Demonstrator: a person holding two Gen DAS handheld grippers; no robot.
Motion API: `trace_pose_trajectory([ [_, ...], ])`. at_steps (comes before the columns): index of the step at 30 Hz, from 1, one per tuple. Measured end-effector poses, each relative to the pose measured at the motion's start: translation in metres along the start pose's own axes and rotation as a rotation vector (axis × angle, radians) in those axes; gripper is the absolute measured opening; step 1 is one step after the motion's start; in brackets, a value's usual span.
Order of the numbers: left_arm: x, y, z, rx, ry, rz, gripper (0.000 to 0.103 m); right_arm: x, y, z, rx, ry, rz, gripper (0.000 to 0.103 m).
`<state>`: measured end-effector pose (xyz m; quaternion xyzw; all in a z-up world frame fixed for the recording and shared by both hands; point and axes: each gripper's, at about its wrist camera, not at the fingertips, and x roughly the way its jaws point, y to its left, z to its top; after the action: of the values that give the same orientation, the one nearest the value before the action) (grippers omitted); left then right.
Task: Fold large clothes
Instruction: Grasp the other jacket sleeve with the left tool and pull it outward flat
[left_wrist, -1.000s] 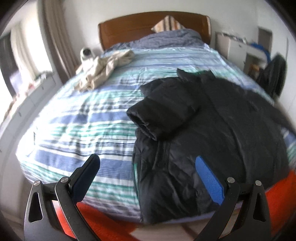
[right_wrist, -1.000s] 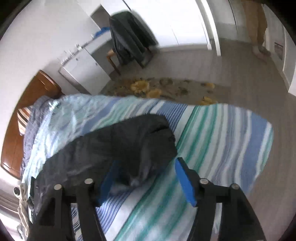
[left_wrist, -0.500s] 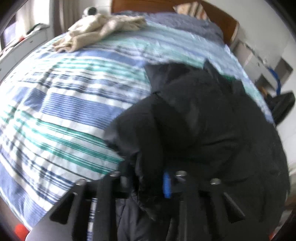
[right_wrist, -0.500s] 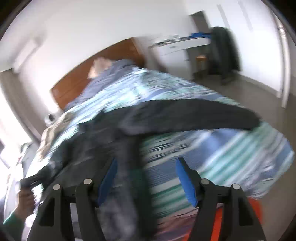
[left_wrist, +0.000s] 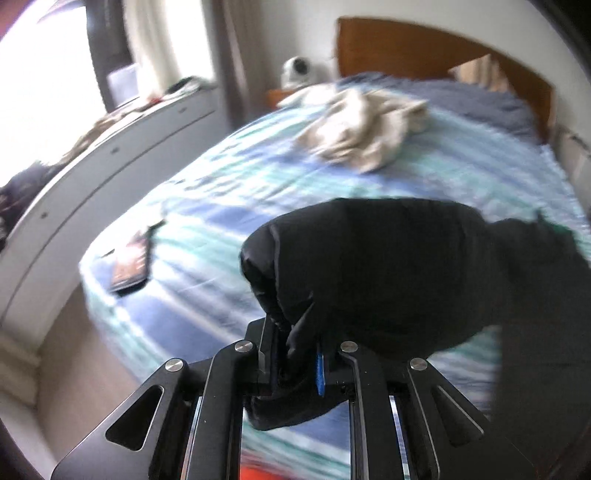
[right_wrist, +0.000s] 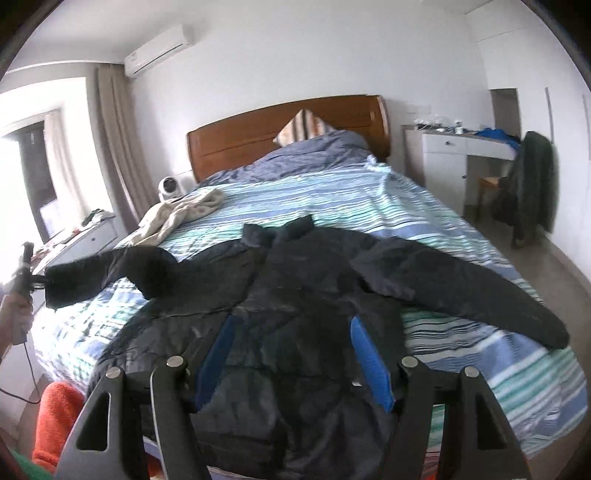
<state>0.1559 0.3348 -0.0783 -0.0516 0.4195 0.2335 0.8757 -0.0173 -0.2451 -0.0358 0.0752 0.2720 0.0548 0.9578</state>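
Phone (left_wrist: 131, 264) and beige garment (left_wrist: 364, 127) are being left lying on the striped bed (right_wrist: 424, 206); the black jacket (right_wrist: 314, 295) is being spread there, its sleeve (left_wrist: 369, 266), previously folded, now being pinched by left tongs (left_wrist: 299, 354); right tongs (right_wrist: 291, 354) are being held spread, empty.

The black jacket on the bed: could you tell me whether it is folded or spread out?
Spread: the black jacket lies flat, one sleeve stretched aside, the other pinched in the left claw.

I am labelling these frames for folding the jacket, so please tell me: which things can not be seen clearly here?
- Left hand-held gripper: left wrist view, pads buried in the black jacket sleeve.
- Phone-like object: left wrist view, motion blur.
- Jacket hem: right wrist view, behind the right hand-held gripper.
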Motion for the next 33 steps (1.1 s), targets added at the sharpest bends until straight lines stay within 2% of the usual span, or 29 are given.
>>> trace_pose_trajectory([
  [5, 0.059, 0.015, -0.020, 0.001, 0.111, 0.064, 0.013, 0.008, 0.024, -0.004, -0.047, 0.039, 0.046, 0.067],
  [10, 0.082, -0.001, -0.028, 0.042, 0.120, 0.152, 0.015, 0.009, 0.028, -0.011, -0.058, 0.066, 0.038, 0.067],
  [12, 0.076, 0.000, -0.034, 0.048, 0.118, 0.194, 0.033, 0.009, 0.021, -0.014, -0.051, 0.079, 0.016, 0.067],
  [13, 0.070, 0.002, -0.036, 0.050, 0.115, 0.215, 0.037, 0.009, 0.015, -0.014, -0.047, 0.087, -0.004, 0.067],
  [15, 0.052, 0.005, -0.039, 0.054, 0.096, 0.212, 0.057, 0.009, 0.002, -0.015, -0.044, 0.114, -0.041, 0.068],
  [17, 0.024, 0.009, -0.045, 0.060, 0.055, 0.161, 0.067, 0.010, -0.015, -0.015, -0.049, 0.154, -0.097, 0.074],
  [19, 0.002, 0.007, -0.050, 0.073, 0.031, 0.093, 0.070, 0.010, -0.039, -0.017, -0.053, 0.193, -0.169, 0.077],
  [21, -0.027, -0.002, -0.063, 0.099, 0.022, -0.042, 0.078, 0.011, -0.058, -0.017, -0.044, 0.244, -0.197, 0.077],
  [23, -0.049, -0.022, -0.080, 0.145, 0.037, -0.220, 0.084, 0.011, -0.074, -0.018, -0.029, 0.288, -0.207, 0.077],
  [25, -0.066, -0.054, -0.105, 0.229, 0.076, -0.357, 0.084, 0.017, -0.085, -0.024, -0.018, 0.354, -0.164, 0.077],
  [29, -0.081, -0.128, -0.160, 0.411, 0.154, -0.513, 0.084, 0.046, -0.100, -0.055, 0.004, 0.520, -0.108, 0.077],
  [32, -0.075, -0.167, -0.187, 0.481, 0.215, -0.536, 0.084, 0.068, -0.115, -0.082, 0.100, 0.602, -0.026, 0.077],
  [33, -0.071, -0.173, -0.193, 0.475, 0.239, -0.537, 0.080, 0.073, -0.120, -0.089, 0.147, 0.612, 0.022, 0.076],
])
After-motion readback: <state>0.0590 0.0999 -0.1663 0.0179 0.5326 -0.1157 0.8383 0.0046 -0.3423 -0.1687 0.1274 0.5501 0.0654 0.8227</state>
